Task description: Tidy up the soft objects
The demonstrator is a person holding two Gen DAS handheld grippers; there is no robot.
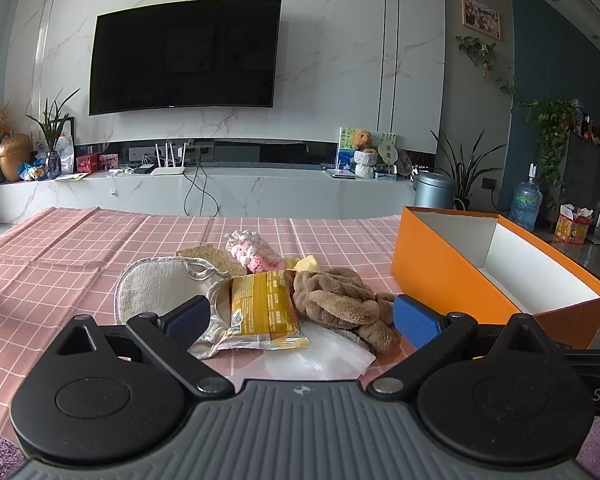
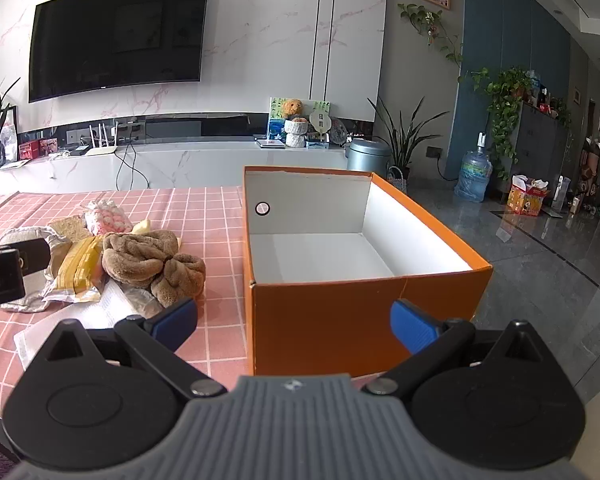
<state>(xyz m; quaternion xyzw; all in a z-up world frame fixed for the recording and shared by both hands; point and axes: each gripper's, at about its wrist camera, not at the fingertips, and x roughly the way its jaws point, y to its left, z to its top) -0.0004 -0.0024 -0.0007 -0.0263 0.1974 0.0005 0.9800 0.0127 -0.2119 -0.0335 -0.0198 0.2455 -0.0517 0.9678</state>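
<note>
Both tongs spread wide, nothing between the pads of either. My left gripper [image 1: 302, 316] sits right in front of the pile on the pink checked cloth [image 1: 80, 248]: yellow snack packet [image 1: 262, 306] dead ahead between the open fingers, long axis running roughly away from me along the tongs' line, not across it. Brown plush [image 1: 340, 300] is just right of the packet, touching it, close to my right-hand pad. Cream round pad [image 1: 156, 284] is ahead-left, behind the left pad; pink knitted piece [image 1: 252, 252] farther out, beyond the packet. My right gripper [image 2: 294, 320] faces the orange box [image 2: 340, 312], open top, nothing visible inside; its near wall is straight ahead between the fingers and close. From the right tongs the pile lies off to the left, brown plush nearest. So my read: left is the nearer hand for any pick, right is parked at the drop side. Box lies right of the pile, near it but apart. White plastic bag [image 1: 324, 356] lies under the packet's near end and could get snagged on a low approach.
</note>
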